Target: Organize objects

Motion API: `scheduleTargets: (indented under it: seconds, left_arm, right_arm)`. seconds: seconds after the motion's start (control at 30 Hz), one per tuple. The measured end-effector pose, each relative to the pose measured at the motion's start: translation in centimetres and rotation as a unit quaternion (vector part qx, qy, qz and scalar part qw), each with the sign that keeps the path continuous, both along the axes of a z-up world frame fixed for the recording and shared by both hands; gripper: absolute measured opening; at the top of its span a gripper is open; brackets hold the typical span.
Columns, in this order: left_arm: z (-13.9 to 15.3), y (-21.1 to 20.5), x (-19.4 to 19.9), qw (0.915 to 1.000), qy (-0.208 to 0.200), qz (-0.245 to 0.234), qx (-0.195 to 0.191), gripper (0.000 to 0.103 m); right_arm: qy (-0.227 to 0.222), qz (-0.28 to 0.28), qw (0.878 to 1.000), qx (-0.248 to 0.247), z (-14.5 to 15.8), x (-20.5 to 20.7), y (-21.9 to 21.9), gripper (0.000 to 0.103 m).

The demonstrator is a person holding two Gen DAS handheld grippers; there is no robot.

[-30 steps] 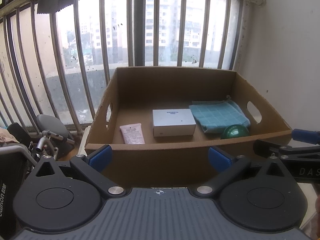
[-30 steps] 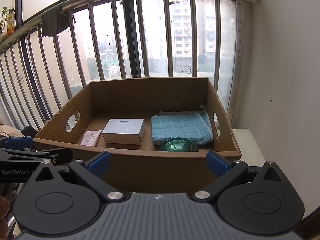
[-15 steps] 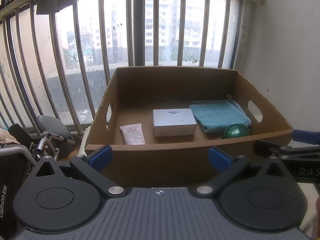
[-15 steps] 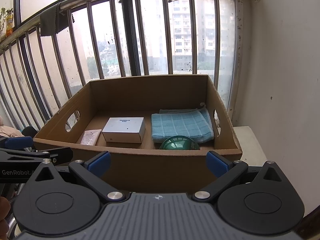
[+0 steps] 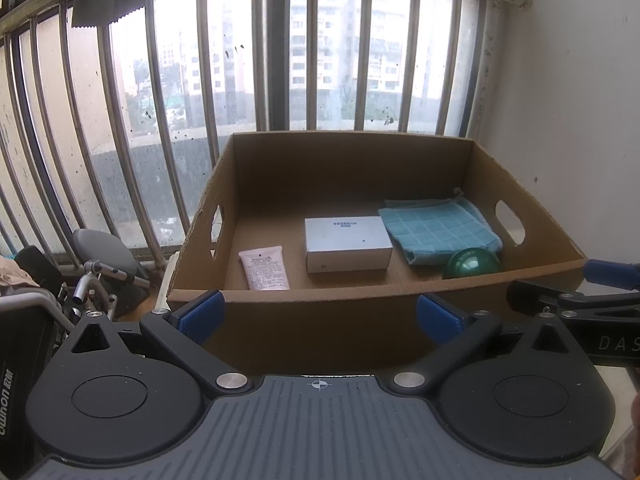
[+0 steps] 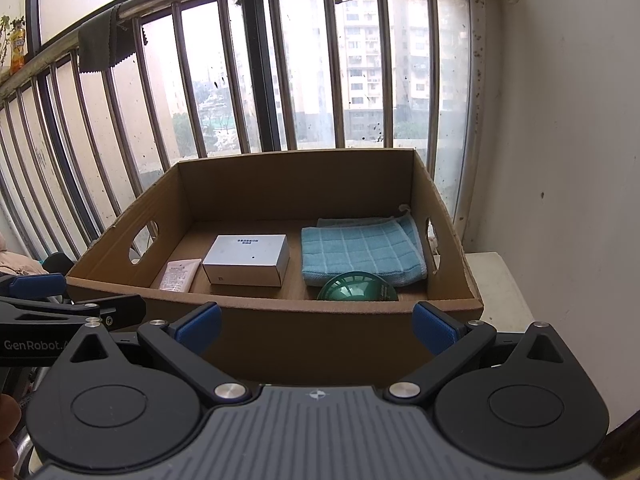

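Observation:
An open cardboard box [image 5: 360, 168] [image 6: 296, 184] stands before a barred window. Inside lie a pink tube [image 5: 264, 268] [image 6: 180, 276] at the left, a white carton [image 5: 347, 243] [image 6: 247, 254] in the middle, a folded blue cloth [image 5: 438, 229] [image 6: 360, 249] at the right, and a green ball [image 5: 474, 264] [image 6: 357, 287] in front of the cloth. My left gripper [image 5: 320, 316] is open and empty, just short of the box's near wall. My right gripper [image 6: 316, 322] is open and empty, beside it to the right.
Metal window bars [image 5: 280, 52] rise behind the box. A white wall [image 6: 568, 160] stands at the right. A grey seat and metal frame [image 5: 100, 260] sit left of the box. A white surface [image 6: 500, 284] shows under the box's right side.

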State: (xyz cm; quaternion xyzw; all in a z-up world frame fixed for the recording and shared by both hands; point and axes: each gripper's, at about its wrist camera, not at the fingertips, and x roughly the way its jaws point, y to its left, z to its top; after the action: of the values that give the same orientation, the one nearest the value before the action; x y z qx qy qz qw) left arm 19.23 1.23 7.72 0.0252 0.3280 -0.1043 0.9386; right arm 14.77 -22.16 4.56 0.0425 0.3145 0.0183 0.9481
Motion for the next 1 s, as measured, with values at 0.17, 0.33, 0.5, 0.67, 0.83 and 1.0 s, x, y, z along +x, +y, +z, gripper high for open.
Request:
scheduleTargets:
  seconds: [0.17,0.33,0.5,0.67,0.83,1.0]
  left_arm:
    - [0.0,0.0,0.0,1.0000,0.001,0.000,0.000,0.103]
    - [-0.1,-0.1,-0.1,1.0000,0.004,0.002,-0.002,0.103]
    - [-0.4,-0.2,-0.1,0.9999,0.010,0.004,-0.002,0.103]
    - [-0.6,-0.2,-0.1,0.9998,0.018,0.007,-0.002,0.102]
    - [-0.9,-0.1,-0.3,0.9997,0.025,0.008,0.000,0.103]
    - [-1.1,-0.1,-0.6,0.9995,0.029,0.009,0.002,0.103]
  right_arm:
    - [0.002,0.000,1.000,0.000,0.1,0.1,-0.1,0.103]
    - [0.004,0.000,1.000,0.000,0.0,0.1,-0.1,0.103]
    - [0.008,0.000,1.000,-0.002,-0.1,0.0,0.0,0.103]
    - [0.013,0.001,1.000,-0.004,-0.5,0.0,0.1,0.103]
    - [0.019,0.004,1.000,0.002,-0.8,-0.1,0.1,0.103]
    - [0.021,0.005,1.000,0.004,-1.1,-0.4,0.0,0.103]
